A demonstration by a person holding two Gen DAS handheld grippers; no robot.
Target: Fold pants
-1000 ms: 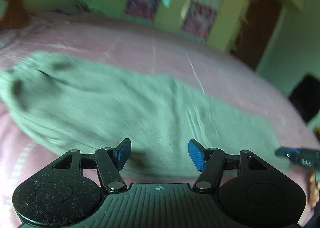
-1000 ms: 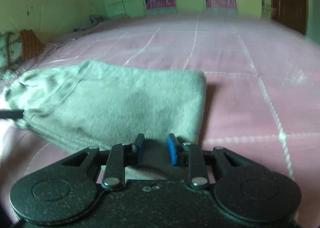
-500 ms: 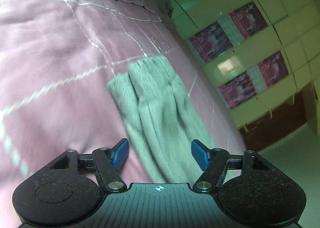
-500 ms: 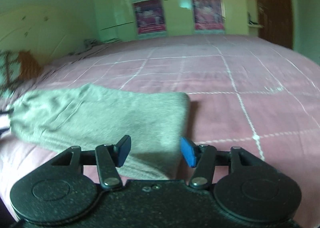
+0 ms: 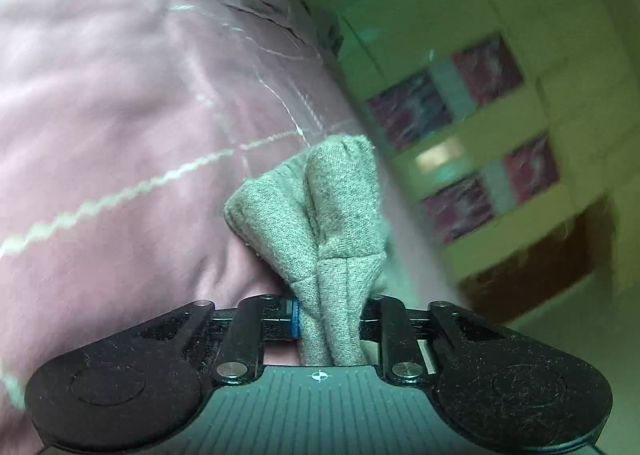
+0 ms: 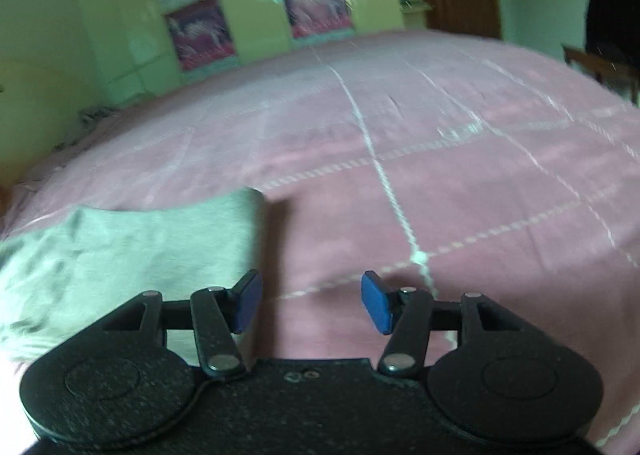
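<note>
the left claw [image 5: 328, 319] was seen clamped on the grey pants [image 5: 332, 223], its jaws having just been closing, with the bunched cloth pinched between the blue pads and rising out of the claw in two rounded folds. the gathered end of the pants was raised off the pink bedspread [image 5: 120, 127], which was crossed by pale stitched lines. in the right wrist view the pants [image 6: 132, 255] were laid flat on the bedspread [image 6: 460, 175], at the left of the picture, with a folded edge turned toward the middle. the right claw [image 6: 312, 303] was held with its jaws standing apart, only bedspread seen between them; its left pad [image 6: 248, 301] was seen just over the near edge of the cloth, though contact could not be told. green cupboard doors with pink pictures [image 6: 312, 3] were seen behind the bed, blurred in both views.
</note>
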